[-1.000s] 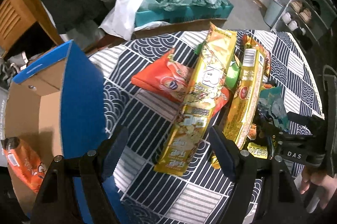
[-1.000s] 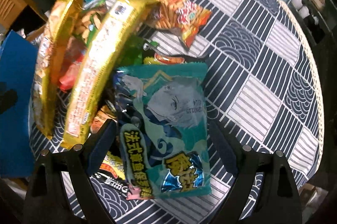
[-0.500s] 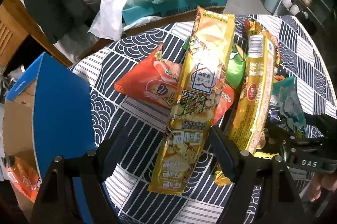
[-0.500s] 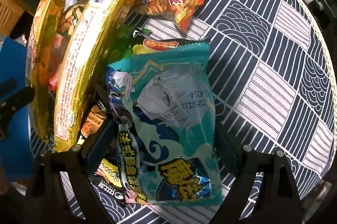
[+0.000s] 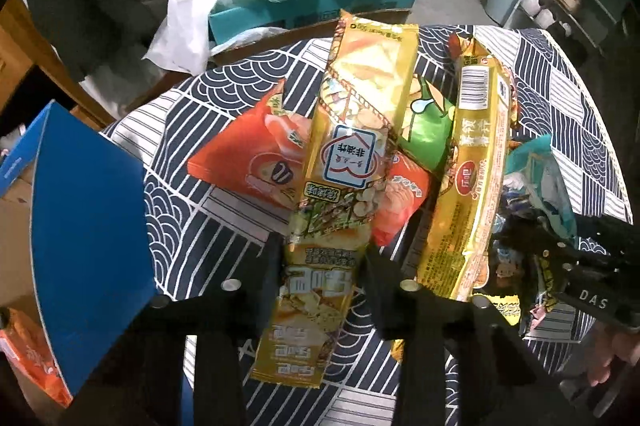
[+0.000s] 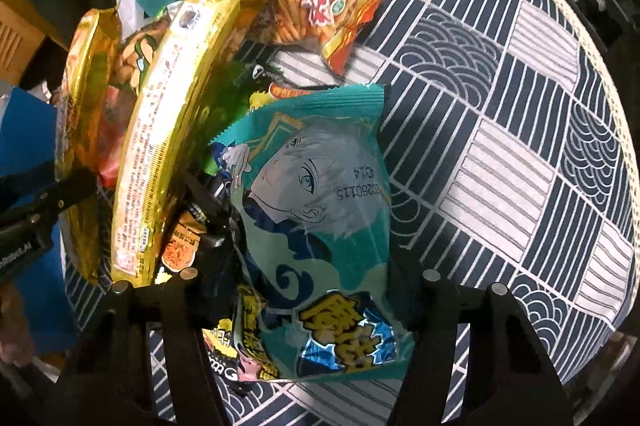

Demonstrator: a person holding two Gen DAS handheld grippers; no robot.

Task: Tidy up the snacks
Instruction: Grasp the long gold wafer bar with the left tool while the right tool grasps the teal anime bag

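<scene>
A pile of snack packs lies on the patterned round table (image 5: 224, 97). My left gripper (image 5: 320, 278) is shut on the lower part of a long gold cracker pack (image 5: 352, 153) that lies across an orange chip bag (image 5: 256, 161). A second long gold pack (image 5: 472, 185) lies to its right, also seen in the right wrist view (image 6: 180, 129). My right gripper (image 6: 308, 278) has its jaws closed against the sides of a teal anime-print bag (image 6: 320, 209). A green bag (image 5: 424, 129) sits between the gold packs.
A blue cardboard box (image 5: 84, 209) stands at the left with an orange bag (image 5: 28, 354) inside. An orange-red stick-snack bag (image 6: 320, 9) lies at the far side of the pile. A teal crate (image 5: 312, 1) of green wrappers and a white plastic bag (image 5: 192, 1) sit beyond the table.
My left gripper moved forward and closed on the long gold cracker pack. My right gripper closed in on the teal anime bag.
</scene>
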